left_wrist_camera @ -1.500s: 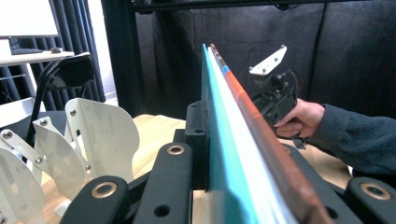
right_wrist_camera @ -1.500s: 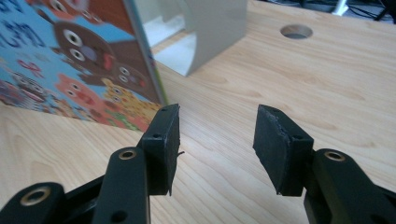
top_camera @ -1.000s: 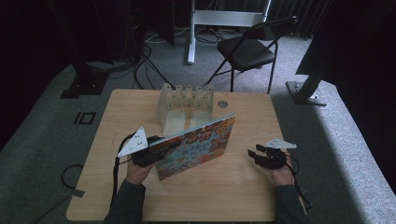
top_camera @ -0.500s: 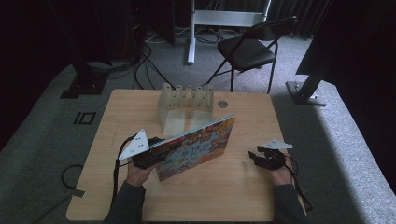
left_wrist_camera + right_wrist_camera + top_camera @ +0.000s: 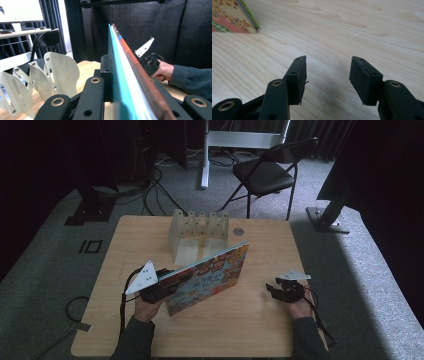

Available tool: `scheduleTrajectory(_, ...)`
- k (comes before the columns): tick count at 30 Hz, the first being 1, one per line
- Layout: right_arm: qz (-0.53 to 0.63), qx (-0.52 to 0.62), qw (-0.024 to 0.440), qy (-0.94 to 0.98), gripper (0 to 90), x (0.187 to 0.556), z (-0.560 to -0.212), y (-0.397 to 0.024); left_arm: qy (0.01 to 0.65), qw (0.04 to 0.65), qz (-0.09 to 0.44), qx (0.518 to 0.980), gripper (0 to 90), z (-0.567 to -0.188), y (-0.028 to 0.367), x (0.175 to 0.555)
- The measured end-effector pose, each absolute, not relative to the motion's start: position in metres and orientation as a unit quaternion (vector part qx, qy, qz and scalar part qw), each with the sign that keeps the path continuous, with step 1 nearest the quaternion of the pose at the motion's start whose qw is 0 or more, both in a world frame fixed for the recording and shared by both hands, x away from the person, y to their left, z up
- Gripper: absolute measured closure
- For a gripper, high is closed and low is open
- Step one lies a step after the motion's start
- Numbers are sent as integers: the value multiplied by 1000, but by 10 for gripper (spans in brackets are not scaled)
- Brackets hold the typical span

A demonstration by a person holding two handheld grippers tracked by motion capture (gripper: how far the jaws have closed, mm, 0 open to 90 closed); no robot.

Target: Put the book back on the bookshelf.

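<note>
A thin, colourful picture book [image 5: 210, 275] stands on edge on the wooden table [image 5: 250, 335], tilted, with its cover facing me. My left gripper [image 5: 167, 287] is shut on the book's left end; in the left gripper view the book's edge [image 5: 125, 75] runs up between the black jaws. My right gripper [image 5: 274, 290] hovers low over bare wood to the right of the book, apart from it. Its jaws [image 5: 328, 75] have just been opening and hold nothing. A corner of the book [image 5: 234, 17] shows at the upper left of the right gripper view.
A white rack with several upright dividers [image 5: 200, 227] stands at the back of the table, behind the book, and also appears in the left gripper view [image 5: 50, 75]. A small round disc [image 5: 238, 231] lies beside it. A black folding chair [image 5: 270, 170] stands beyond the table.
The right gripper's jaws have spread a little wider. The left gripper and the book have not moved.
</note>
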State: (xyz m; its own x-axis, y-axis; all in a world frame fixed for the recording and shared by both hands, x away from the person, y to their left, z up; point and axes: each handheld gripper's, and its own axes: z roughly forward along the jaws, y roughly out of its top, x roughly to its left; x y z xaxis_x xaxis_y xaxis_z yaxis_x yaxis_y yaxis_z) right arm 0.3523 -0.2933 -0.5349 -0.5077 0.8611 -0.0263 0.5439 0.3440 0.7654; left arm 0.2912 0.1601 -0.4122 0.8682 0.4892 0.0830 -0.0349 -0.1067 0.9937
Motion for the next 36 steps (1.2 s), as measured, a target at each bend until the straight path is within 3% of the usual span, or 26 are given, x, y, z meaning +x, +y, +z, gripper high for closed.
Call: scheduleTrajectory(36,337,455,213,796,426,355,-546,-295,201,632,237,710,807,-407,183,272)
